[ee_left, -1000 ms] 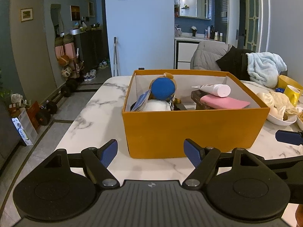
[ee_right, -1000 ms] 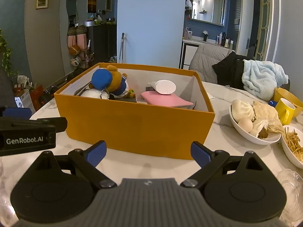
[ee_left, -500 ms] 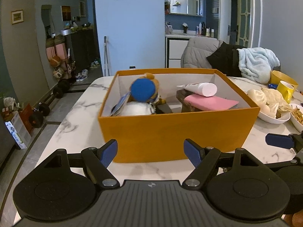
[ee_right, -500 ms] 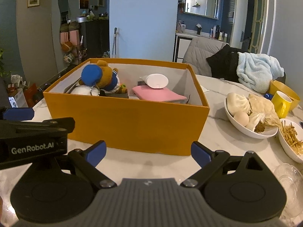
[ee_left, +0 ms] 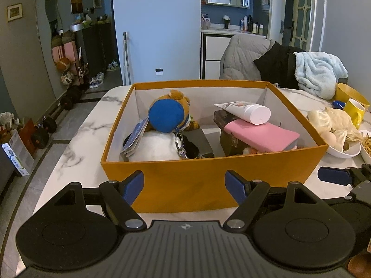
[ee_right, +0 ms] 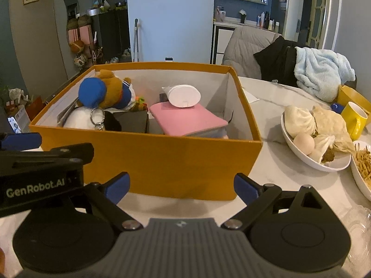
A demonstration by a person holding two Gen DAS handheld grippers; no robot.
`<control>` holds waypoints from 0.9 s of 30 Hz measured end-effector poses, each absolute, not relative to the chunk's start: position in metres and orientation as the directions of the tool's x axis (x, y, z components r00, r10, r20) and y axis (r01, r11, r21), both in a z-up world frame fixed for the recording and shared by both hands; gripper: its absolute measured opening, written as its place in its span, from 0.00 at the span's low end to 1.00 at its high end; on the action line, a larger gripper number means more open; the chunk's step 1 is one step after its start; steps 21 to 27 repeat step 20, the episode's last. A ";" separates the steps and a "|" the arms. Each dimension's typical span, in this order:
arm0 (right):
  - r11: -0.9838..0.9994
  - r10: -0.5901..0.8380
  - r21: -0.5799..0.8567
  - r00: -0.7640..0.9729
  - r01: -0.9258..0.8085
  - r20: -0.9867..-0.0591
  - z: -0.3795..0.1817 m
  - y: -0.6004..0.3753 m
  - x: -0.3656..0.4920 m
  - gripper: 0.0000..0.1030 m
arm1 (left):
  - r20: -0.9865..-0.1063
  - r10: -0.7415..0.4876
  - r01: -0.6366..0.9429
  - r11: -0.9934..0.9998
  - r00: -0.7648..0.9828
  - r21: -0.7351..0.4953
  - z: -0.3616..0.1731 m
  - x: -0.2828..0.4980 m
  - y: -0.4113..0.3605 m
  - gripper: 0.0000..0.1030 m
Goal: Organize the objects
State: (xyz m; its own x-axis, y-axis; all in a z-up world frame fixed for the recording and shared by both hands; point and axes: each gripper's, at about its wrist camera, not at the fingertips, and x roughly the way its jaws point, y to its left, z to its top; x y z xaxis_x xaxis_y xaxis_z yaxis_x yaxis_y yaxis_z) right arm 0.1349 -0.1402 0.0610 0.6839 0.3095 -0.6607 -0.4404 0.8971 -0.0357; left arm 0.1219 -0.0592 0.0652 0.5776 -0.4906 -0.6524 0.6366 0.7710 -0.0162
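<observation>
An orange box (ee_left: pixel 208 180) (ee_right: pixel 148 162) stands on the marble table. Inside it lie a plush bear with a blue cap (ee_left: pixel 167 113) (ee_right: pixel 104 90), a white round item with a keyring (ee_left: pixel 157 146), a white tube (ee_left: pixel 248 111) (ee_right: pixel 183 96), a pink notebook (ee_left: pixel 259 134) (ee_right: pixel 185 118) and a dark box (ee_right: pixel 134 120). My left gripper (ee_left: pixel 185 185) hovers open just in front of the box's near wall, nothing between its fingers. My right gripper (ee_right: pixel 182 185) is open too, in front of the same wall, holding nothing.
A white bowl of buns and an egg (ee_right: pixel 313 134), a plate of fries (ee_right: pixel 364 164), a yellow mug (ee_right: pixel 354 118) and a glass dish (ee_right: pixel 357 229) sit right of the box. Chairs with a grey coat (ee_left: pixel 243 58) and a blue towel (ee_left: pixel 320 74) stand behind. The table edge drops to the floor at left.
Both grippers have shifted sideways along the box front and look a little closer to it. The box contents have not moved. Both grippers stay open.
</observation>
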 end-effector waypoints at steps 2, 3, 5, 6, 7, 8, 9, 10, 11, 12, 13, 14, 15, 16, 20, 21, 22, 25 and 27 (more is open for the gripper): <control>0.897 0.309 -0.035 0.681 -0.441 -0.665 0.060 -0.139 0.137 0.93 | -0.658 -0.492 0.639 0.769 0.570 -0.022 0.064 0.124 -0.060 0.88; 0.896 0.309 -0.037 0.680 -0.442 -0.665 0.061 -0.139 0.137 0.93 | -0.660 -0.493 0.640 0.768 0.567 -0.023 0.064 0.124 -0.060 0.88; 0.895 0.307 -0.041 0.680 -0.444 -0.666 0.060 -0.137 0.138 0.93 | -0.663 -0.492 0.641 0.767 0.565 -0.023 0.063 0.125 -0.062 0.88; 0.895 0.307 -0.042 0.681 -0.444 -0.665 0.060 -0.137 0.138 0.93 | -0.663 -0.493 0.642 0.766 0.563 -0.024 0.063 0.125 -0.062 0.88; 0.895 0.307 -0.042 0.681 -0.444 -0.665 0.060 -0.137 0.138 0.93 | -0.665 -0.493 0.643 0.765 0.562 -0.024 0.063 0.126 -0.062 0.88; 0.895 0.307 -0.042 0.681 -0.444 -0.665 0.060 -0.137 0.138 0.93 | -0.666 -0.492 0.644 0.765 0.561 -0.023 0.063 0.126 -0.063 0.88; 0.895 0.307 -0.042 0.681 -0.444 -0.665 0.060 -0.137 0.138 0.93 | -0.668 -0.491 0.645 0.764 0.559 -0.021 0.063 0.126 -0.064 0.88; 0.895 0.306 -0.042 0.681 -0.444 -0.665 0.060 -0.137 0.138 0.93 | -0.668 -0.492 0.648 0.761 0.558 -0.019 0.063 0.126 -0.064 0.88; 0.895 0.307 -0.042 0.681 -0.445 -0.665 0.060 -0.137 0.138 0.93 | -0.668 -0.491 0.650 0.760 0.559 -0.015 0.063 0.125 -0.065 0.88; 0.894 0.307 -0.043 0.680 -0.446 -0.666 0.060 -0.136 0.138 0.93 | -0.667 -0.488 0.650 0.760 0.563 -0.007 0.063 0.124 -0.065 0.88; 0.894 0.306 -0.045 0.680 -0.446 -0.666 0.059 -0.136 0.138 0.93 | -0.666 -0.488 0.652 0.758 0.564 -0.003 0.063 0.124 -0.066 0.88; 0.894 0.305 -0.046 0.680 -0.446 -0.667 0.059 -0.135 0.138 0.94 | -0.666 -0.489 0.655 0.756 0.563 -0.001 0.063 0.124 -0.066 0.88; 0.894 0.305 -0.045 0.678 -0.447 -0.668 0.059 -0.135 0.138 0.94 | -0.666 -0.493 0.658 0.753 0.560 -0.005 0.063 0.123 -0.066 0.88; 0.894 0.307 -0.043 0.678 -0.447 -0.668 0.058 -0.135 0.137 0.94 | -0.666 -0.500 0.662 0.749 0.553 -0.014 0.063 0.124 -0.065 0.88; 0.894 0.308 -0.042 0.679 -0.447 -0.667 0.058 -0.135 0.136 0.94 | -0.665 -0.506 0.665 0.746 0.549 -0.019 0.064 0.123 -0.065 0.88; 0.894 0.308 -0.042 0.679 -0.447 -0.667 0.058 -0.135 0.136 0.94 | -0.665 -0.506 0.665 0.746 0.549 -0.019 0.064 0.123 -0.065 0.88; 0.894 0.308 -0.042 0.679 -0.447 -0.667 0.058 -0.135 0.136 0.94 | -0.665 -0.506 0.665 0.746 0.549 -0.019 0.064 0.123 -0.065 0.88; 0.894 0.308 -0.042 0.679 -0.447 -0.667 0.058 -0.135 0.136 0.94 | -0.665 -0.506 0.665 0.746 0.549 -0.019 0.064 0.123 -0.065 0.88; 0.894 0.308 -0.042 0.679 -0.447 -0.667 0.058 -0.135 0.136 0.94 | -0.665 -0.506 0.665 0.746 0.549 -0.019 0.064 0.123 -0.065 0.88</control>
